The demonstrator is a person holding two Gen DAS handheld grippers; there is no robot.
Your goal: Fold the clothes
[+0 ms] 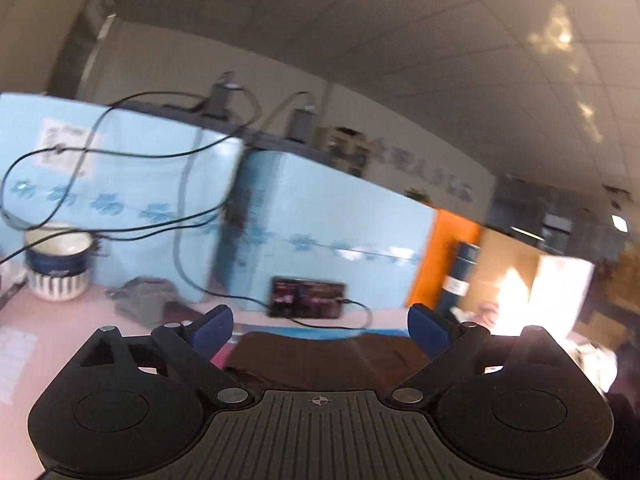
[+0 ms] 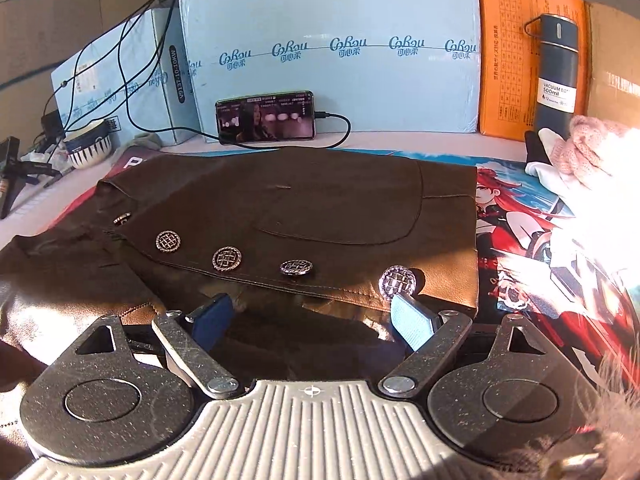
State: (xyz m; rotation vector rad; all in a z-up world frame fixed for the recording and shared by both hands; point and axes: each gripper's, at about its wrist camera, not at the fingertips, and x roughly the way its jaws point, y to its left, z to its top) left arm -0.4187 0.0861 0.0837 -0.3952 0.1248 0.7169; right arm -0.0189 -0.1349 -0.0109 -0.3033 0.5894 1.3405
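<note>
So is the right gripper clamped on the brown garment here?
No: the right gripper is open, its blue fingers spread wide above the brown garment with nothing pinched between them.

Left gripper (image 1: 320,330): matte black body filling bottom of frame; ribbed central plate with small crosshair mark at its top centre; two round black discs lower left and lower right; black link arms with silver rivets, triangular cut-out in left link; dark blue finger pads (image 1: 214,330).
Right gripper (image 2: 312,322): same build; ribbed plate looks pale grey in sunlight, crosshair mark at top centre; black links scuffed and dusty, silver screws at pivots; left pad dark blue, right pad (image 2: 412,326) sunlit light blue.
</note>
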